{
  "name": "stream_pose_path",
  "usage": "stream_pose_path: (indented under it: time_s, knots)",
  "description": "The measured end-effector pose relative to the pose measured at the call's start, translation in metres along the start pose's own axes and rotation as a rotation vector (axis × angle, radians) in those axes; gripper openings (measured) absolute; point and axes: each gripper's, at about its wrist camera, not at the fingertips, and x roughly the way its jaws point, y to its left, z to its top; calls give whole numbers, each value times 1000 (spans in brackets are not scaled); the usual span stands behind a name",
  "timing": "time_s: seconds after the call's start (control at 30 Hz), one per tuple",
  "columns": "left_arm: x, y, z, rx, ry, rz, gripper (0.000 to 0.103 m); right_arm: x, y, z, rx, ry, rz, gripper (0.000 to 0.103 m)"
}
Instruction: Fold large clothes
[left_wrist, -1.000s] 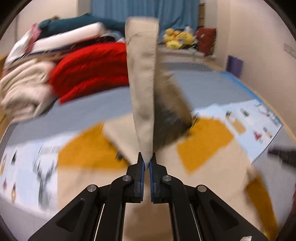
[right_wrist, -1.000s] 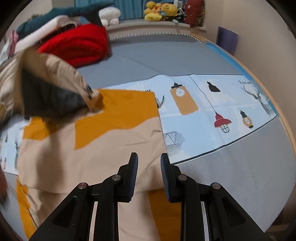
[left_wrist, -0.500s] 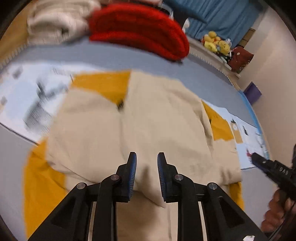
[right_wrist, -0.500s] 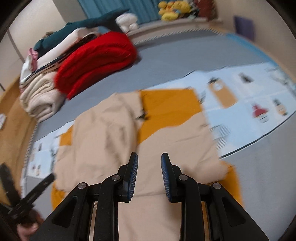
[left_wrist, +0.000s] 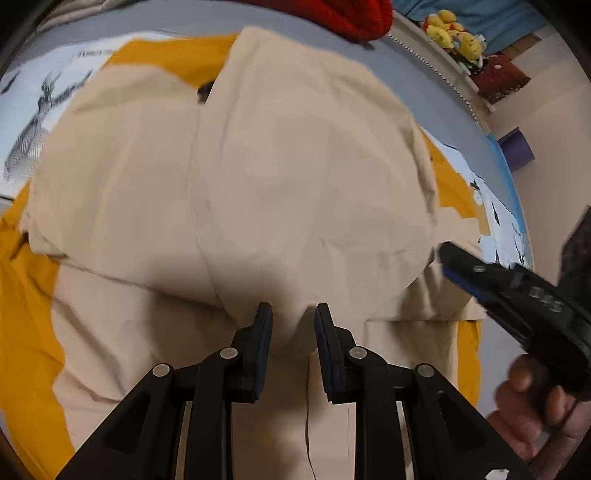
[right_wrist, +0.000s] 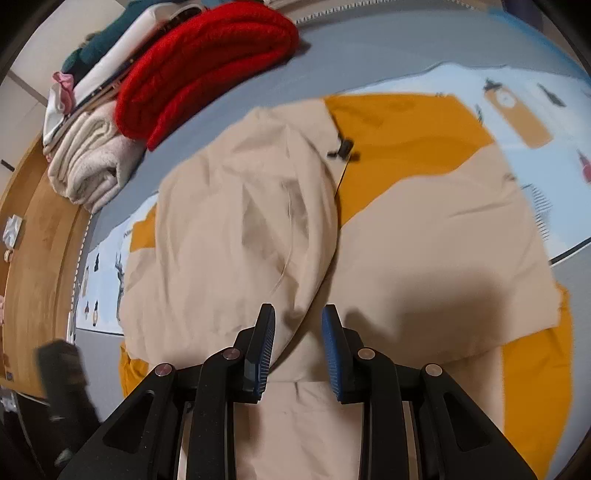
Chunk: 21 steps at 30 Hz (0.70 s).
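Fabric that hung pinched in the left gripper (left_wrist: 291, 347) a second ago now lies draped flat: the beige-and-mustard cotton garment (left_wrist: 280, 177) has one beige panel folded over its middle, spread directly ahead of both tools. Both grippers have let go. The left one's jaws stand parted with nothing between them, just above the near edge of the folded panel, and the right gripper (right_wrist: 297, 350) is likewise parted and empty over the same hem. That suggests one fold is laid and the next grasp is due.

Motion blur softens both views. The garment's near end runs out of sight under the tools, so its full shape is unclear. A small dark fitting (right_wrist: 343, 147) at the flap's far corner is too small to identify. Beyond lies a red knitted blanket (right_wrist: 207, 62).
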Motion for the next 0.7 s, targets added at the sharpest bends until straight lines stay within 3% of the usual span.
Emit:
stream_pose_path:
  time_s: [0.2,0.23,0.27,0.3,0.47,0.57,0.6,0.7]
  knots:
    - [23,1,-1,6,46,35,21,21,1,1,14,5,10,25]
    - [29,3,-1,3,64,53,21,22,-1,2,23,2,10,11]
    - [34,3,-2,0,79,70,21,24,-3,2,35,-1,4,3]
    - [36,3,-1,0,83,74,21,24,-7,3,46,-6,-11,2]
    - [29,-2,0,5,92,91,21,30,-20,4,95,-1,-210,2]
    - [16,-2,4,-8,67,82,21,9,-16,8,85,-112,-303,4]
    - [11,-1,6,-8,55,83,21,-5,-8,9,54,-191,-331,4]
    - [-13,5,12,-2,-19,109,21,-30,22,8,-77,-345,-264,8]
